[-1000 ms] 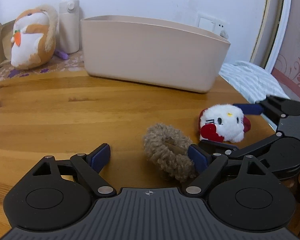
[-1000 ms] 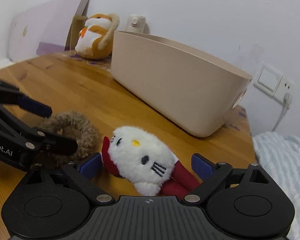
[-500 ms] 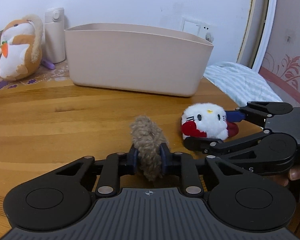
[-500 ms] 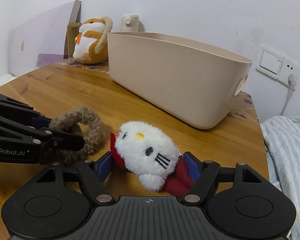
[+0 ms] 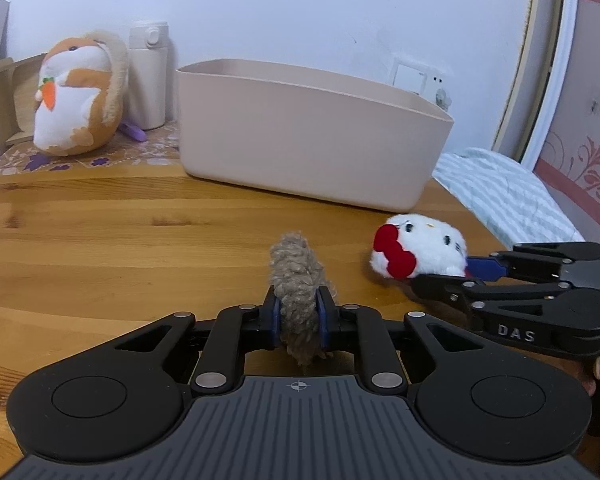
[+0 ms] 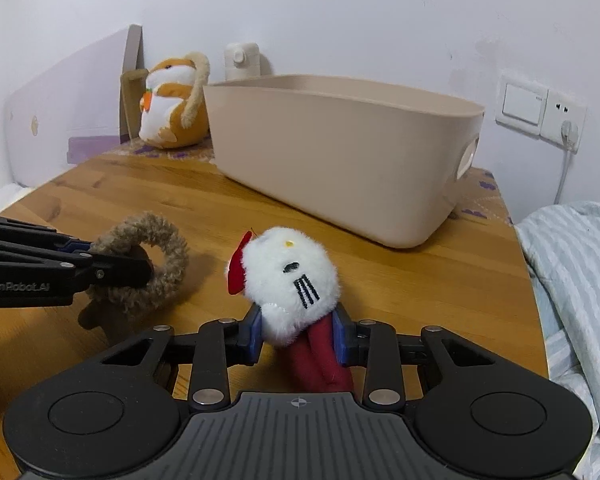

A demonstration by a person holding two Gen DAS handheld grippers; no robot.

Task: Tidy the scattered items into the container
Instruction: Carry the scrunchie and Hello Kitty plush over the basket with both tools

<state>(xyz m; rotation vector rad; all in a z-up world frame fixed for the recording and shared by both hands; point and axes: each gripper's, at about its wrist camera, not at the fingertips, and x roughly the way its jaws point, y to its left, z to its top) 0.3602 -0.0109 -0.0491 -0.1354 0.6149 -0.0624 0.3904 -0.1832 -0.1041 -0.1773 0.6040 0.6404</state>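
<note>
Currently, the left gripper (image 5: 299, 317) pinches a fuzzy brown ring (image 5: 298, 280) above the wooden table (image 5: 120, 240). The right gripper (image 6: 299, 332), jaws just closing, clamps the fluffy white plush (image 6: 290, 276) before the smooth beige container (image 6: 340, 160).

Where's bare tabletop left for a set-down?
Free: the wide wooden tabletop left of the brown fuzzy ring, bordered behind by the beige plastic tub. Crowded: the right edge, around the white cat plush and both grippers.
</note>
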